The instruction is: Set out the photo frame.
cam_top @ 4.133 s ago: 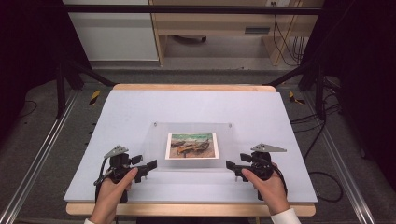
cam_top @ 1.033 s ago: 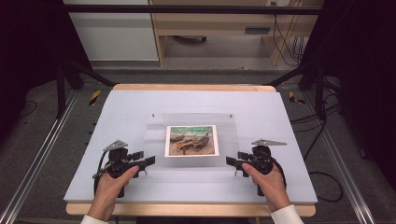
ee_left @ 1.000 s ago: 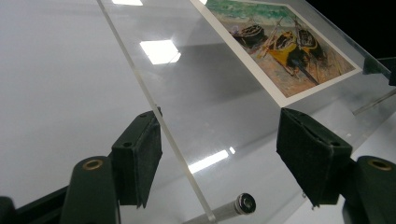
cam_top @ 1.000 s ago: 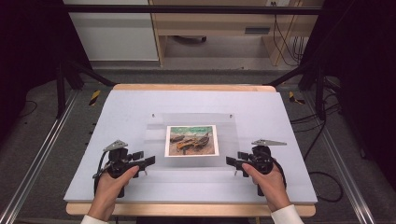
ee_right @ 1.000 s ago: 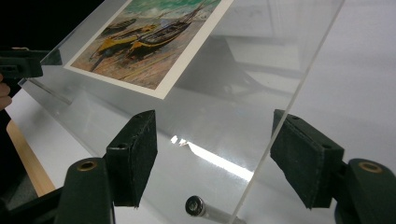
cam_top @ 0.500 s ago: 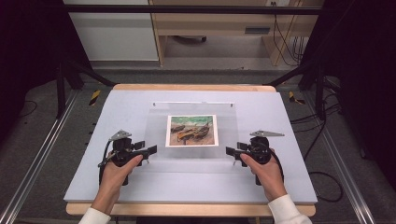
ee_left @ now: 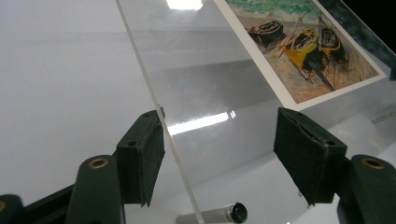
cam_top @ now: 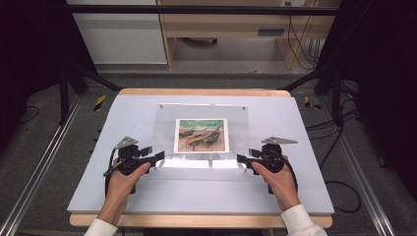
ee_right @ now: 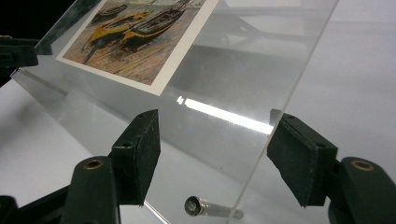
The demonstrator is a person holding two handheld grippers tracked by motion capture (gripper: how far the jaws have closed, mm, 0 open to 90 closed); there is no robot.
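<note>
A clear acrylic picture frame (cam_top: 166, 129) holding a print of beached boats (cam_top: 201, 135) lies mid-table, its near edge tilted up off the surface. My left gripper (cam_top: 158, 157) holds the near left corner. Its jaws have just been closing, with the sheet's edge (ee_left: 154, 116) against one pad and a metal standoff pin (ee_left: 219, 215) below. My right gripper (cam_top: 241, 160) grips the near right corner. In the right gripper view the sheet (ee_right: 261, 79) runs between the pads (ee_right: 140, 154), with another pin (ee_right: 205, 207) beneath.
The pale grey table top (cam_top: 295, 128) has bare room all around the frame. Metal rails (cam_top: 44, 162) run along both sides on the floor. Cables (cam_top: 339, 191) lie at the right, and wooden furniture (cam_top: 231, 29) stands behind the table.
Both hands and the frame have shifted away from the person since a second ago. The frame's near edge now catches bright reflections. Over the last half second nothing has moved.
</note>
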